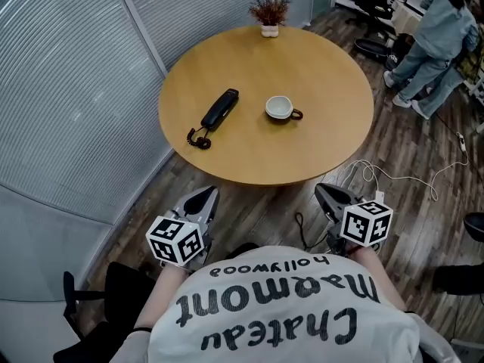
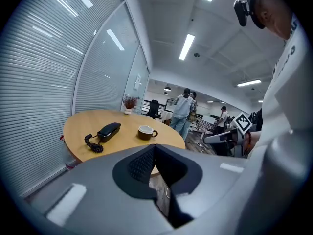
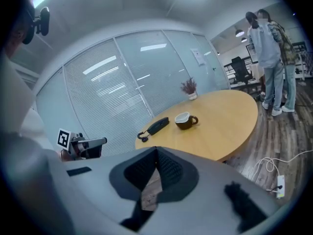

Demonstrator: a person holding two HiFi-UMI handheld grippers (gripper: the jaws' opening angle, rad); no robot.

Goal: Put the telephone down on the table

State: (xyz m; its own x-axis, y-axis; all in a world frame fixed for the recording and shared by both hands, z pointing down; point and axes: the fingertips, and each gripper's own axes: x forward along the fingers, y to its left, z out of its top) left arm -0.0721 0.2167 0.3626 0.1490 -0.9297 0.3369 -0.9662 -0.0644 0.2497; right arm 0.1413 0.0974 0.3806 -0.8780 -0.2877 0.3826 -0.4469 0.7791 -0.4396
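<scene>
Telephone (image 1: 221, 110) flat on round table (image 1: 325, 66), left part, coiled cord toward near edge. Cup (image 1: 280, 109) near it on right, apart. Task looks done, nothing held. Left gripper (image 1: 201, 200) jaws pressed together, empty. Right gripper (image 1: 330, 196) jaws together too, empty. Both low by torso, short of table edge, well apart from telephone. Likely rest pose.

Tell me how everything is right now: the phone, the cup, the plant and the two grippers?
Telephone: lying flat on the table, cord curled at its near end, nothing holding it.
Cup: standing upright, beside the telephone but not touching it.
Plant: upright in its little pot at the table's far edge.
Left gripper: shut, empty, short of the table.
Right gripper: shut, empty, short of the table.
</scene>
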